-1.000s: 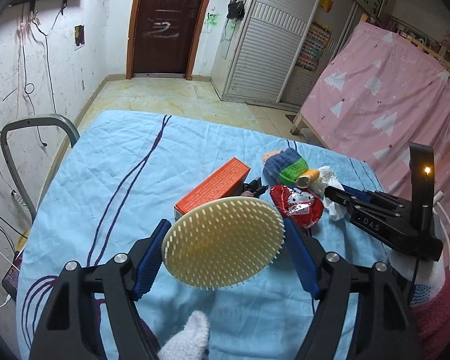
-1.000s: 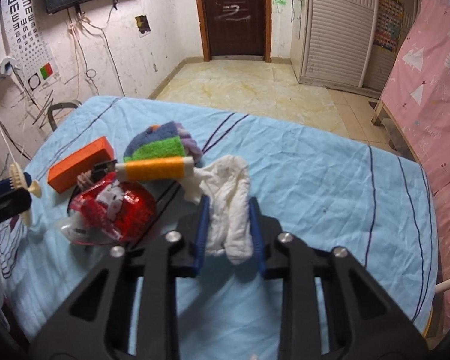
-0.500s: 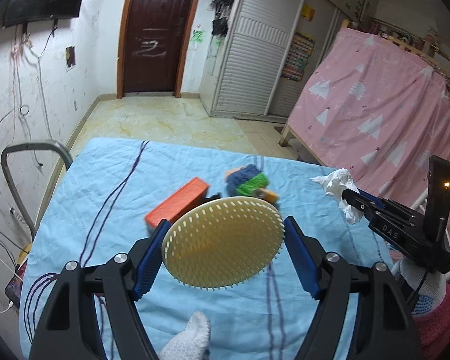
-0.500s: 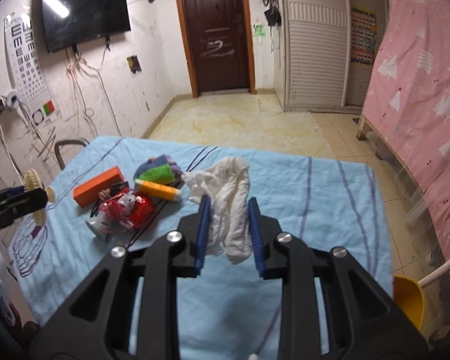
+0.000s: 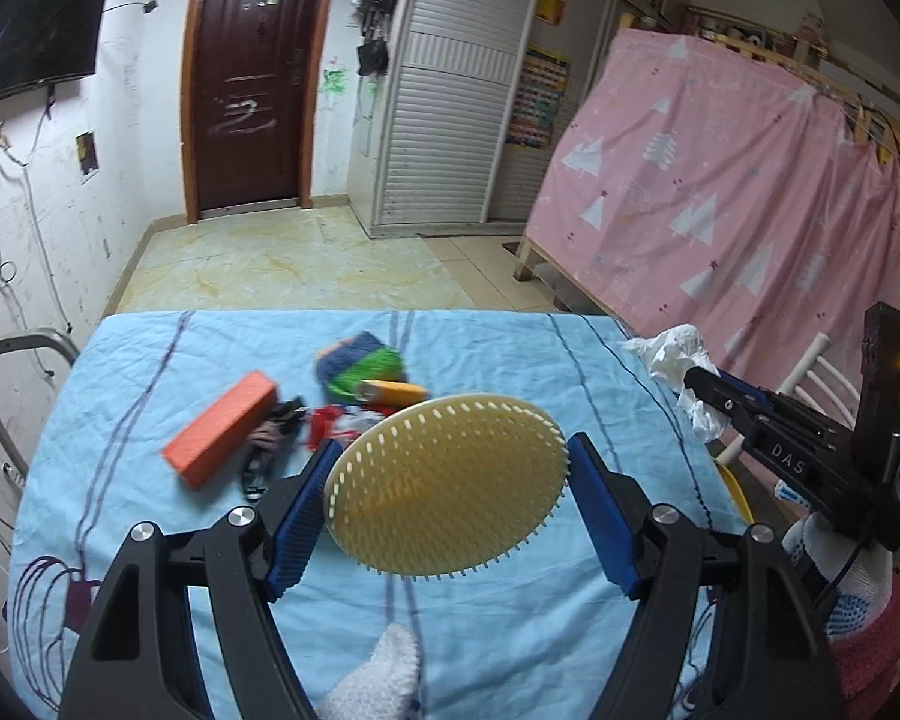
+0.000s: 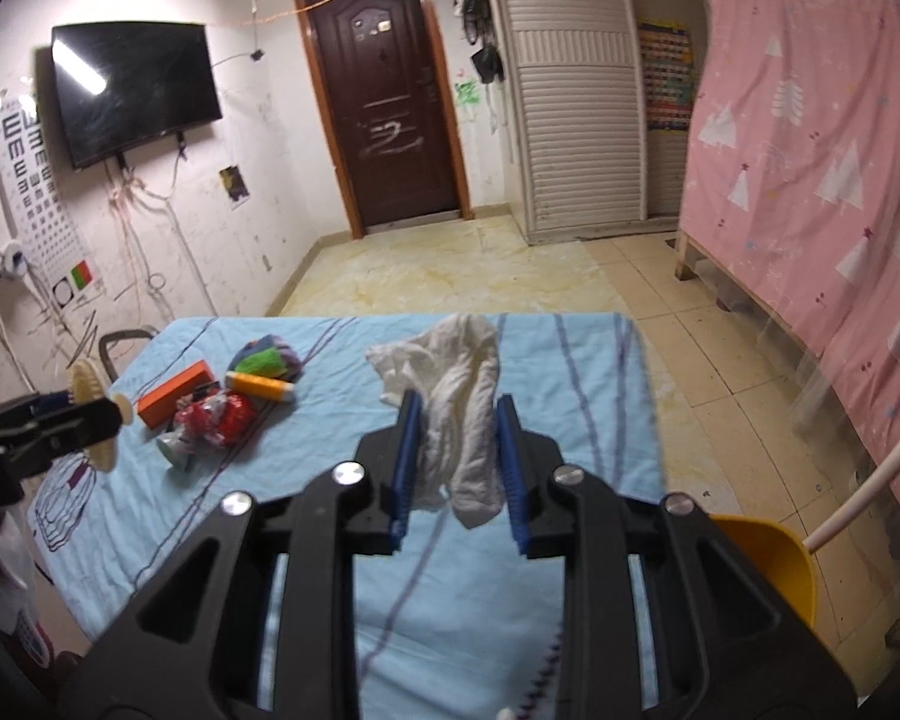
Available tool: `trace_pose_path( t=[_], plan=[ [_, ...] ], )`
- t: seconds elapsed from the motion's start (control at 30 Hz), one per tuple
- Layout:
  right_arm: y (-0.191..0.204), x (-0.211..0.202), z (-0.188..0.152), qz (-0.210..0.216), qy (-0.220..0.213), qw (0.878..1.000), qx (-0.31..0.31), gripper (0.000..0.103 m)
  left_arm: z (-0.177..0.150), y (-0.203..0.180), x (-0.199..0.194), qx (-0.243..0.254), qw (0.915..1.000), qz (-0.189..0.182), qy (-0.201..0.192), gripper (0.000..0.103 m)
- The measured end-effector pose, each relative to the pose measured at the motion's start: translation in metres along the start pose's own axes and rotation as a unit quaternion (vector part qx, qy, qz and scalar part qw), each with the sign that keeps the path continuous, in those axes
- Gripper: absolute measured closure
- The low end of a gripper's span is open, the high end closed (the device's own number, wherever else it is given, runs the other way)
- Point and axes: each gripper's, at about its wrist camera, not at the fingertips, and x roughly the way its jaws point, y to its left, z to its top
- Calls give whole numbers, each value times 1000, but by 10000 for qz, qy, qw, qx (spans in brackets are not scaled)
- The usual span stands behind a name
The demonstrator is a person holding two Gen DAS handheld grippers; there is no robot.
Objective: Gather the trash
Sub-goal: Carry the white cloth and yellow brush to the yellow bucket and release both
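My left gripper (image 5: 447, 492) is shut on a round pale-yellow bristle brush (image 5: 444, 492) and holds it above the blue table (image 5: 150, 360). My right gripper (image 6: 457, 456) is shut on a crumpled white tissue (image 6: 462, 402) and holds it high above the table's right part; the tissue also shows in the left wrist view (image 5: 678, 360). On the table lie an orange box (image 5: 219, 429), a red wrapper (image 6: 219, 417), an orange-yellow tube (image 6: 261, 387) and a blue-green knitted piece (image 6: 267, 357).
A yellow bin (image 6: 768, 564) stands on the floor by the table's right side. A pink curtain (image 6: 810, 150) hangs on the right. A grey chair frame (image 5: 6, 372) stands at the table's left. A tiled floor and a dark door (image 6: 384, 114) lie beyond.
Both grippers have risen and pulled back from the table, each still holding its item. The right gripper with the tissue has moved toward the table's right edge, and the yellow bin has come into view.
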Motion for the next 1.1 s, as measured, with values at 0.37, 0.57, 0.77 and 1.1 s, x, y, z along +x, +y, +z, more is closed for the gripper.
trace_pose_path(
  t=[0.37, 0.57, 0.77, 1.1],
  plan=[
    [-67, -42, -21, -478, -305, 9969, 541, 79, 2, -63, 18, 525, 9982, -275, 111, 36],
    [-100, -62, -35, -780, -370, 9931, 791, 79, 0, -101, 28, 833, 9952, -470, 195, 36],
    [-128, -71, -53, -1009, -325, 9889, 1039, 79, -1, -135, 36, 1104, 9915, -639, 270, 36],
    [-155, -69, -71, -1114, -210, 9845, 1338, 68, -2, -184, 43, 1456, 9847, -896, 326, 36]
  ],
)
